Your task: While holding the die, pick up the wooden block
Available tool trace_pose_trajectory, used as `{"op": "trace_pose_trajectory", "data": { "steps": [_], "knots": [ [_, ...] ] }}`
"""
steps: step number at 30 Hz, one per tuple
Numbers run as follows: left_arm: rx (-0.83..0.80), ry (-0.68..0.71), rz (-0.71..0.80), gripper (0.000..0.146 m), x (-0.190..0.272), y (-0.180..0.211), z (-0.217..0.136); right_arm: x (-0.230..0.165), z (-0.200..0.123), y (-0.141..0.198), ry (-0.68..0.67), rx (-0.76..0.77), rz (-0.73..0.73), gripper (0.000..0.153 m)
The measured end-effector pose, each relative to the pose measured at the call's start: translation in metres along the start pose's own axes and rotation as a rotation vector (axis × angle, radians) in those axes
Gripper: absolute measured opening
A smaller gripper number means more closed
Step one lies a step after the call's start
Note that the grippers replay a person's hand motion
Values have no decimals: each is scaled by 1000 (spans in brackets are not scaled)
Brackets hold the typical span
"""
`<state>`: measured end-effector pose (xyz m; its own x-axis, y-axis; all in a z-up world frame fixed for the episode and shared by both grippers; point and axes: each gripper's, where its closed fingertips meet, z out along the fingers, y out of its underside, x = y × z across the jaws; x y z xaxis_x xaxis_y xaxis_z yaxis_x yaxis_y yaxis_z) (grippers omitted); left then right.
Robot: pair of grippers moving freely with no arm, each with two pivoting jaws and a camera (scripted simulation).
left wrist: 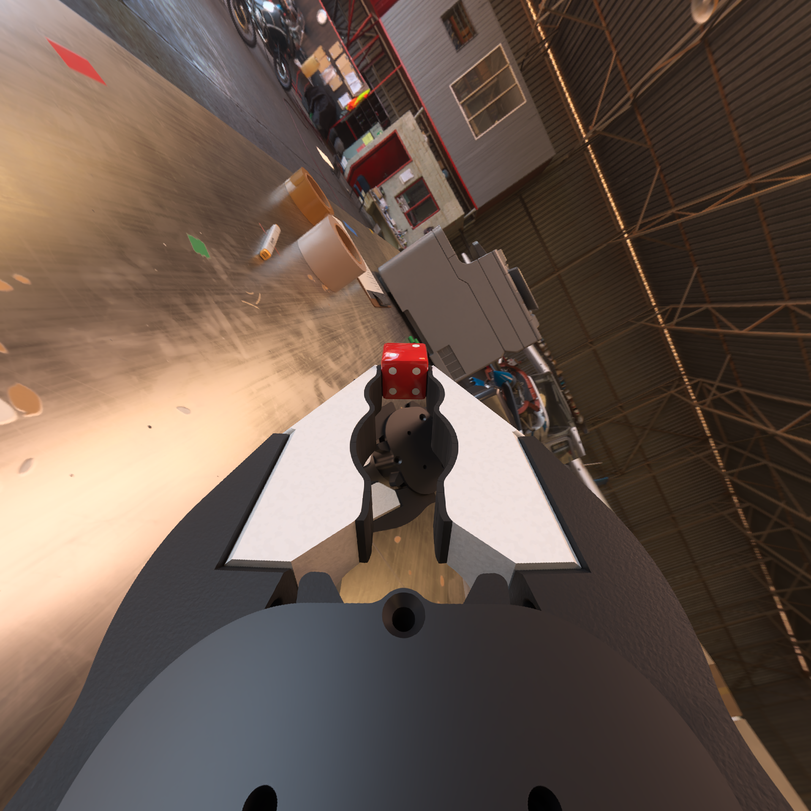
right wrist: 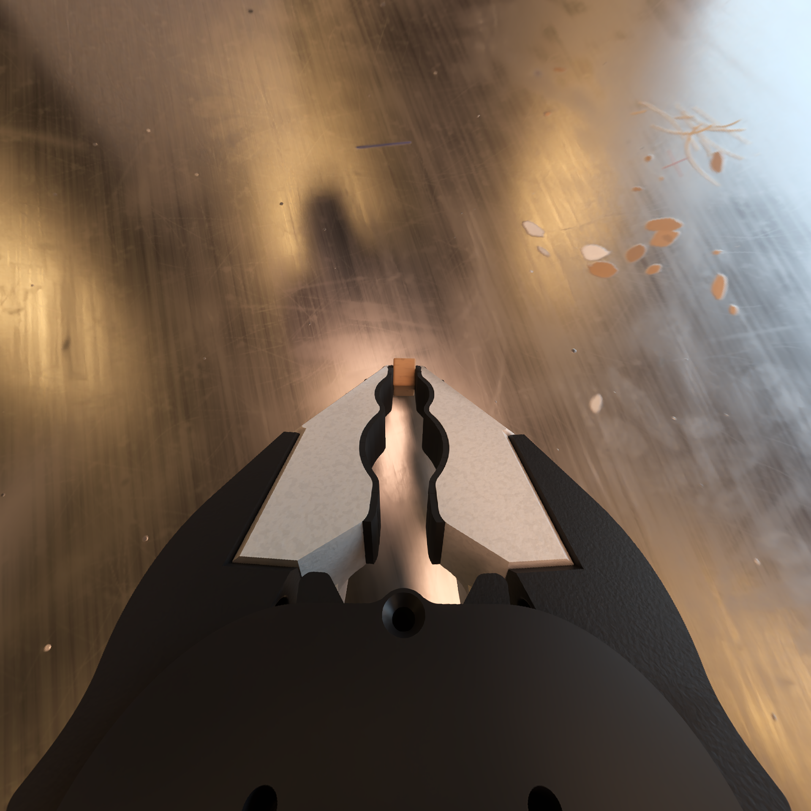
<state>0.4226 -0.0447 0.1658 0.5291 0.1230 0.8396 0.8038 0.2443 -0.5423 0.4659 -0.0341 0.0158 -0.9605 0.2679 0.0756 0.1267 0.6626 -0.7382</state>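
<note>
In the left wrist view my left gripper (left wrist: 404, 377) is shut on a red die (left wrist: 404, 371) with white pips, held at the fingertips above the table. Behind the die, between the fingers, a dark rounded shape shows; it looks like the other gripper. In the right wrist view my right gripper (right wrist: 404, 379) is shut on a small tan wooden block (right wrist: 404, 376), pinched at the fingertips. The block hangs over the scratched metal tabletop (right wrist: 219, 263); whether it touches the surface I cannot tell.
In the left wrist view two tape rolls, a beige one (left wrist: 333, 252) and a brown one (left wrist: 309, 195), stand on the table, with a small white marker-like object (left wrist: 268, 242), a green chip (left wrist: 198, 245), a red chip (left wrist: 77, 61) and a grey machine (left wrist: 461, 298). Wood chips (right wrist: 636, 250) lie scattered at right.
</note>
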Motion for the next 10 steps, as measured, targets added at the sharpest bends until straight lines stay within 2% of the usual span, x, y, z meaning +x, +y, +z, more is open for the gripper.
{"op": "trace_pose_trajectory", "data": {
  "steps": [3, 6, 8, 10],
  "knots": [
    [4, 34, -58, 19, -2, 5, 5, 4, -23, -3, 81, 55, -10, 9],
    [2, 37, -85, 19, -6, 13, 12, 10, -59, -5, 179, 106, 16, 9],
    [-20, 24, -73, 19, -10, 21, 19, 12, -81, 4, 197, 69, 134, 9],
    [-43, 13, -45, 19, -11, 28, 27, 10, -98, 9, 145, 56, 298, 9]
  ]
}}
